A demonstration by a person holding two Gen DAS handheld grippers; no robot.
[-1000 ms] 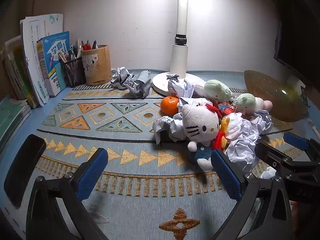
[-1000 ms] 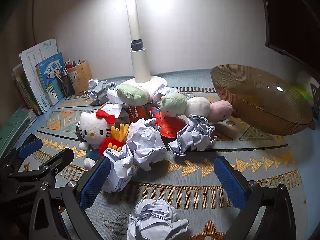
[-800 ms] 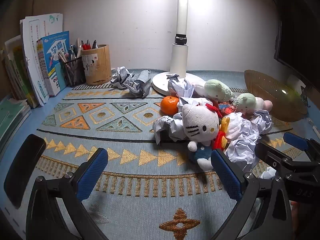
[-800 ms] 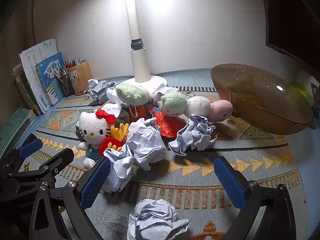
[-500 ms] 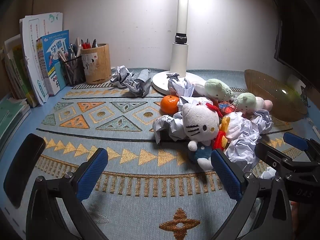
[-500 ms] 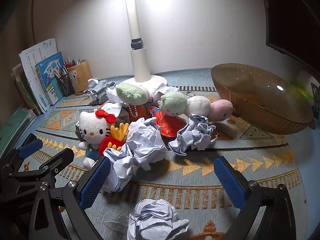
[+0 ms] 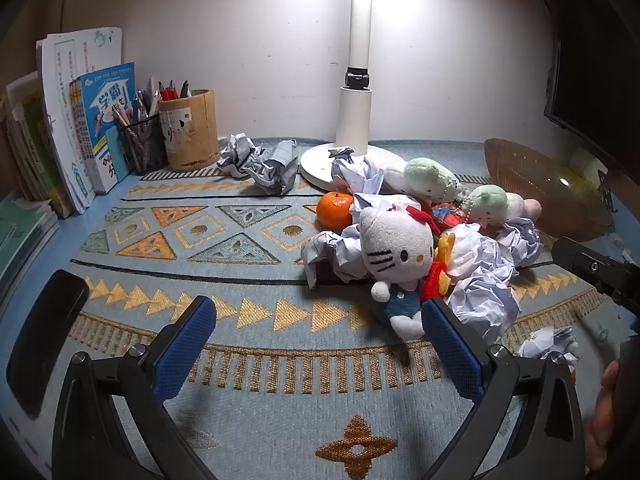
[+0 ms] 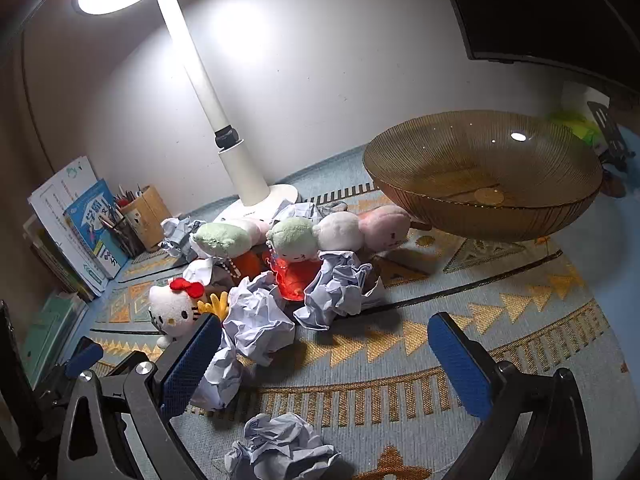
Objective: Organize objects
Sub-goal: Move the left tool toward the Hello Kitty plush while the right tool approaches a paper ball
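Observation:
A pile lies on the patterned mat: a white cat plush [image 7: 396, 256] [image 8: 172, 312], an orange [image 7: 334, 210], green and pink plush dumplings [image 8: 300, 236] [image 7: 430, 178], a red toy [image 8: 294, 276] and several crumpled paper balls [image 8: 256, 320] [image 7: 480, 280]. One paper ball [image 8: 280, 450] lies just in front of my right gripper [image 8: 324, 364]. My left gripper [image 7: 320, 344] is open and empty, low over the mat, its right finger beside the cat plush. My right gripper is open and empty, raised and tilted.
An amber ribbed bowl [image 8: 484, 176] [image 7: 540, 188] stands at the right. A white lamp [image 7: 358, 92] stands behind the pile. Two pen holders [image 7: 188, 136] and upright books [image 7: 80, 120] are at back left. A dark monitor [image 8: 540, 12] hangs top right.
My right gripper has lifted and tilted, so its view now looks from higher and takes in the lamp head. The left gripper has barely moved. Nothing was grasped.

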